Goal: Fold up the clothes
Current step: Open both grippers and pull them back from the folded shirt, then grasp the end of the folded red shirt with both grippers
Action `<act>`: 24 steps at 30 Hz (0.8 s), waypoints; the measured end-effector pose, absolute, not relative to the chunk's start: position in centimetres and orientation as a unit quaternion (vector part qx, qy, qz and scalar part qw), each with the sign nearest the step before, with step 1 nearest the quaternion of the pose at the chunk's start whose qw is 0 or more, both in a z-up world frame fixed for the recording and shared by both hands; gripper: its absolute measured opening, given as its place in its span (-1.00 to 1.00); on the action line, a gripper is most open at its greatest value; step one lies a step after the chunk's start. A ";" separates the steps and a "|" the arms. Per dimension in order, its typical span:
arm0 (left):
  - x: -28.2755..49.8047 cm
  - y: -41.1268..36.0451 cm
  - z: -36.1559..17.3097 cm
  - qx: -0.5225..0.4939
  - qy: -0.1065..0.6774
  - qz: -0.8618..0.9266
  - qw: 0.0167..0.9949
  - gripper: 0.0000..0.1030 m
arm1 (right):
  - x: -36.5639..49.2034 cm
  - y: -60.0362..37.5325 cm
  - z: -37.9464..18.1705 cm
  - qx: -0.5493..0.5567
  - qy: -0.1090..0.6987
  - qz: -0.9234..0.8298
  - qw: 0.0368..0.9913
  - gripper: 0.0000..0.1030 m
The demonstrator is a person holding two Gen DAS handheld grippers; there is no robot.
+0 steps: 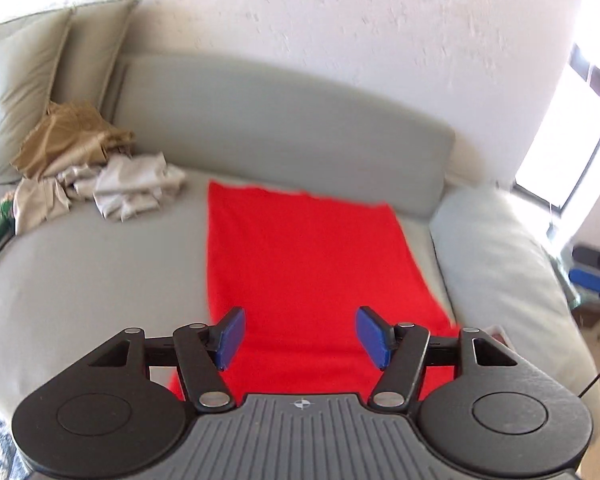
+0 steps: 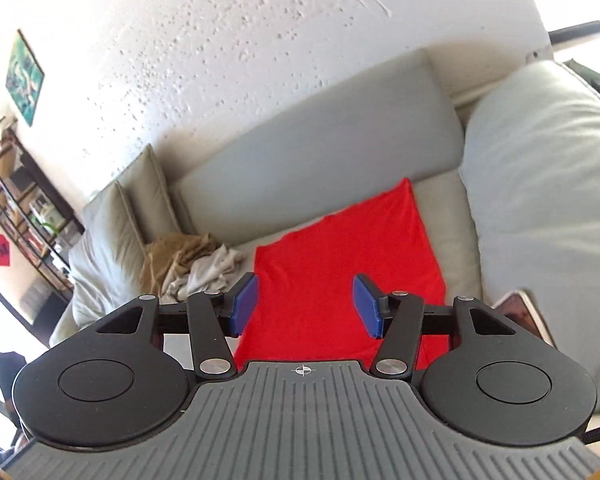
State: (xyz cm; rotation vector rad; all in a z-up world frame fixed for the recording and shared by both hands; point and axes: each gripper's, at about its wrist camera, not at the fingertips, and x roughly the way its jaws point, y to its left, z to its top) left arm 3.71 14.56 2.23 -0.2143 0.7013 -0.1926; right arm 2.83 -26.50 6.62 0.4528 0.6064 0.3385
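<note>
A red garment (image 1: 300, 264) lies flat in a long folded rectangle on the seat of a grey sofa (image 1: 100, 272), near its right armrest. The left gripper (image 1: 300, 338) and right gripper (image 2: 304, 306) hover above it, jaws apart and empty (blue pads clear of the cloth). A pile of crumpled clothes (image 1: 100, 168) sits well to the left.

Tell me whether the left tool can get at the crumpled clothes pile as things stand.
Probably yes: the left tool is open and empty, and only bare sofa seat lies between it and the clothes pile.
</note>
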 end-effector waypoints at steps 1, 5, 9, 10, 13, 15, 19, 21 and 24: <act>5.0 15.1 2.3 -0.117 0.343 -0.087 0.928 0.17 | 3.9 -26.3 7.0 0.206 0.295 0.161 0.919 0.12; 10.8 17.1 1.4 -0.157 0.359 -0.070 0.918 -0.16 | 8.3 -25.6 7.7 0.183 0.291 0.147 0.927 -0.02; 17.7 18.8 -1.0 -0.187 0.367 -0.074 0.908 -0.21 | 13.9 -25.1 6.9 0.194 0.306 0.159 0.918 -0.27; 19.6 19.3 -2.0 -0.195 0.368 -0.072 0.906 -0.09 | 15.6 -25.0 6.4 0.195 0.309 0.162 0.917 -0.27; 25.0 20.8 -5.9 -0.214 0.374 -0.048 0.901 0.15 | 21.8 -25.2 3.7 0.212 0.331 0.159 0.905 0.06; 28.2 21.6 -8.6 -0.229 0.389 -0.033 0.892 0.13 | 25.8 -25.7 0.9 0.245 0.356 0.140 0.891 0.08; 33.9 23.5 -13.6 -0.287 0.415 -0.016 0.863 0.13 | 33.2 -26.3 -5.8 0.282 0.399 0.090 0.868 0.06; 36.1 23.8 -15.4 -0.300 0.430 -0.019 0.851 0.14 | 35.9 -26.9 -8.7 0.289 0.407 0.062 0.864 0.06; 38.7 23.9 -16.6 -0.288 0.430 -0.068 0.853 0.13 | 39.0 -28.3 -12.2 0.319 0.413 0.040 0.852 0.01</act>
